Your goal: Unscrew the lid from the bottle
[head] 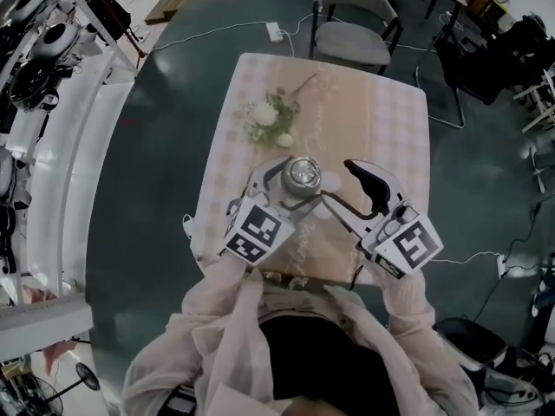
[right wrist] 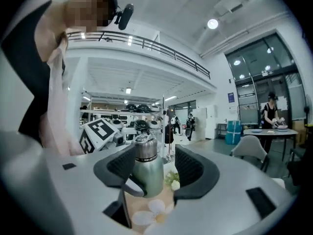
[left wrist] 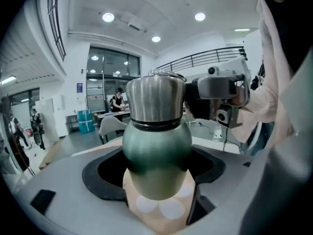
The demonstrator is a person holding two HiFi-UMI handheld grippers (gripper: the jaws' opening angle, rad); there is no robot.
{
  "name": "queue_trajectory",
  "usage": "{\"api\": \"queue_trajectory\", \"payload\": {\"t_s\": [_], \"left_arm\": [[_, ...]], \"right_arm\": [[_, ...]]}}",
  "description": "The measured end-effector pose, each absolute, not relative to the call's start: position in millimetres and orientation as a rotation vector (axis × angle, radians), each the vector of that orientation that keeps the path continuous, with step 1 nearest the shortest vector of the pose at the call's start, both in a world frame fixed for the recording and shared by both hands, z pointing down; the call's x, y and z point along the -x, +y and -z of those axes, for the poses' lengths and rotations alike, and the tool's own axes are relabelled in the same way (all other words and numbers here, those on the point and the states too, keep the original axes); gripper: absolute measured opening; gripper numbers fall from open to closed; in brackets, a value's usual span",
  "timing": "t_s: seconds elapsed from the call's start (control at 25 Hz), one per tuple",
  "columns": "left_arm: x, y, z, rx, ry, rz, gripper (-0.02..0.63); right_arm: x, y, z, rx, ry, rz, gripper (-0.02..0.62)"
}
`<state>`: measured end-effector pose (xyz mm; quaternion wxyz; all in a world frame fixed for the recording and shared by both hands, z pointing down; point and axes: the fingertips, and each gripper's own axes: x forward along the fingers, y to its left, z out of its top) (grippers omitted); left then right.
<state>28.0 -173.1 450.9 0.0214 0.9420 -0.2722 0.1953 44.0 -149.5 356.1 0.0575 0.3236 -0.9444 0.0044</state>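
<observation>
A green bottle (head: 303, 176) with a steel lid (left wrist: 155, 99) stands upright on the beige tablecloth (head: 381, 111), near the table's front edge. My left gripper (head: 293, 185) comes in from the left, and its black pads flank the bottle's green body (left wrist: 156, 151); a strip of pad face shows on each side. My right gripper (head: 338, 182) is at the bottle's right, open. In the right gripper view the bottle (right wrist: 149, 173) stands between the pads (right wrist: 195, 168) with gaps on both sides. The right gripper (left wrist: 225, 89) shows behind the bottle in the left gripper view.
A sprig of white flowers (head: 269, 115) lies on the cloth behind the bottle. A grey chair (head: 351, 33) stands beyond the table's far edge. Shelving with equipment (head: 35, 68) lines the left side, and cables cross the floor.
</observation>
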Motion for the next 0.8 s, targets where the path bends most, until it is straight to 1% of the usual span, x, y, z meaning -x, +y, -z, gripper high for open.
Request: {"api": "queue_trajectory", "payload": {"t_s": [0.28, 0.52, 0.8], "left_arm": [[-31.6, -163.4, -470.9, -2.828, -0.911, -0.648, 0.39], [-34.9, -158.0, -476.8, -2.797, -0.923, -0.647, 0.39], [-38.9, -151.3, -483.0, -2.831, -0.911, -0.72, 0.39]], "right_arm": [[-17.5, -133.5, -374.0, -1.082, -2.773, -0.068, 0.287], [-10.5, -137.2, -391.1, -1.178, -2.67, -0.086, 0.287], [-10.7, -146.0, -395.5, -1.256, -2.655, -0.119, 0.287]]}}
